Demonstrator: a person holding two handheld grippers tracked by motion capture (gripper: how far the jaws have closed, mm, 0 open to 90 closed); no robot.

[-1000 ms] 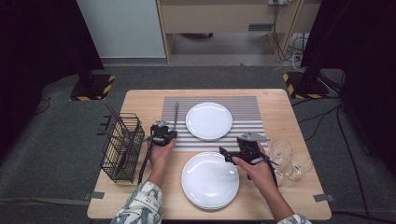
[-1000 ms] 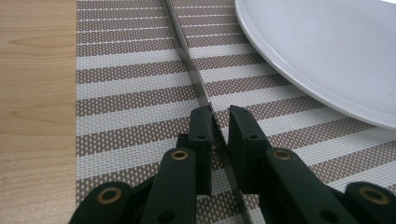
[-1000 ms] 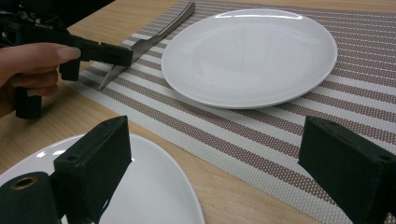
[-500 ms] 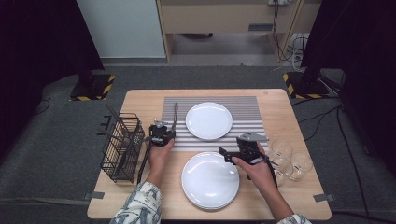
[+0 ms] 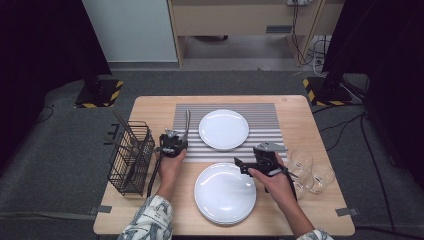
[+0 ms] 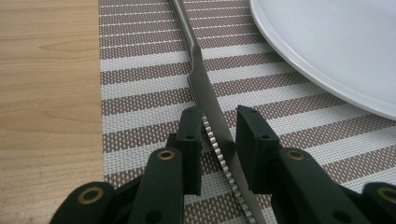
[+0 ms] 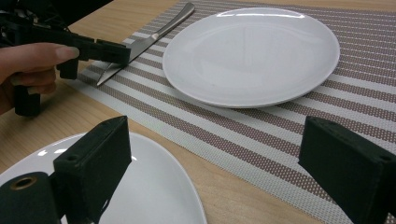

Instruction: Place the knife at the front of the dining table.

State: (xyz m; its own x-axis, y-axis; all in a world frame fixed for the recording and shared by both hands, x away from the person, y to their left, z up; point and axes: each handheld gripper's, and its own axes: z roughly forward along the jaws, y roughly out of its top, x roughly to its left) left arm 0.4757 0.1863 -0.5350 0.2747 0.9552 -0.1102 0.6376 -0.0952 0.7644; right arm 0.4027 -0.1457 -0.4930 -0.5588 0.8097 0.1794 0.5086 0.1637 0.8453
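A steel knife (image 6: 205,88) lies on the striped placemat (image 5: 265,112), left of the far white plate (image 5: 223,129). My left gripper (image 6: 219,121) straddles its serrated blade. Its jaws have just been opening, and the blade now lies between the pads with a gap on each side, so the gripper is open. From above, the left gripper (image 5: 176,139) sits at the knife's (image 5: 186,125) near end. My right gripper (image 7: 224,154) is wide open and holds nothing. It hovers over the far edge of the near plate (image 7: 154,186), facing the far plate (image 7: 252,51).
A black wire cutlery basket (image 5: 129,157) stands at the table's left edge. Clear glasses (image 5: 310,170) cluster at the right, beside my right hand. The near white plate (image 5: 225,192) lies between my forearms.
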